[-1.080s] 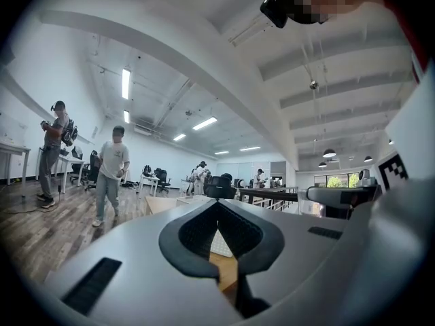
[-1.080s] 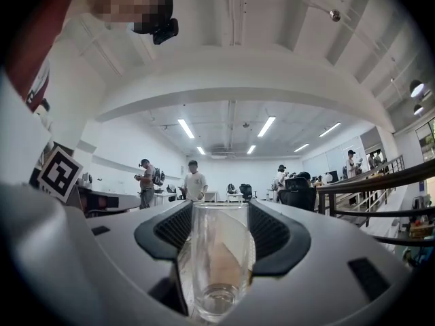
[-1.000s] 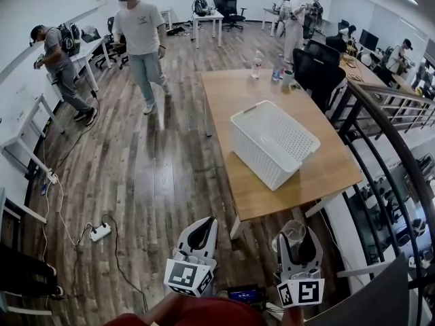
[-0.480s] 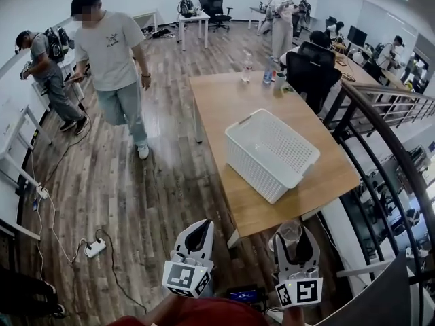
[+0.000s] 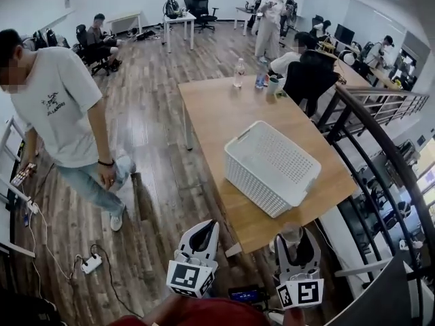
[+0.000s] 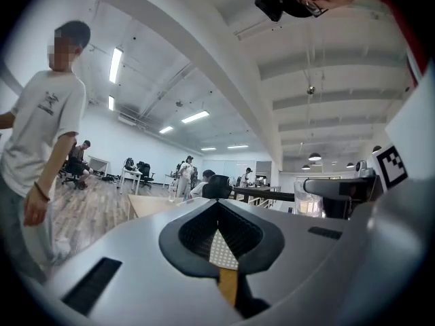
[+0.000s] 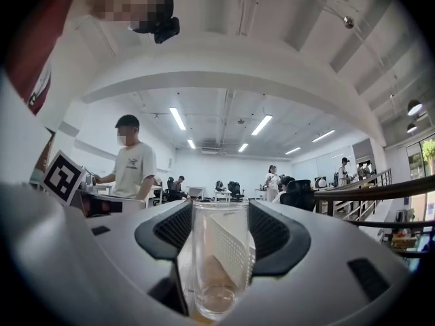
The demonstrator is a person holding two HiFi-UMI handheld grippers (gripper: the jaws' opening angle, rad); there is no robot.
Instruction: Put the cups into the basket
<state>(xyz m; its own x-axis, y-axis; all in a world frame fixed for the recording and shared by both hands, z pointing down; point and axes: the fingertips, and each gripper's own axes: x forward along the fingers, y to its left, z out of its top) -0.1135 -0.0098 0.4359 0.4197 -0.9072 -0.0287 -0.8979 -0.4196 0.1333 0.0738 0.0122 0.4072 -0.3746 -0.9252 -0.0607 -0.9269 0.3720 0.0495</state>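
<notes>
Nearer to desk [image 5: 224, 107] and basket [image 5: 251, 182] than second ago; passer-by [image 5: 61, 121] close, left of left claw [image 5: 202, 233]. Gripping glass cup [image 7: 219, 263] upright in right claw [image 5: 293, 240]; left claw clenched, empty. Basket ahead, well apart. Best carried level over rim, lowered inside, then released.

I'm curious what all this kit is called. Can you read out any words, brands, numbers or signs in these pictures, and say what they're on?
No text can be read.
Person's shirt: small dark chest print, too small to read.
Cube on left gripper: black-and-white square pattern, no letters.
Cube on right gripper: the same kind of pattern.
Far bottles: labels too small to read.
</notes>
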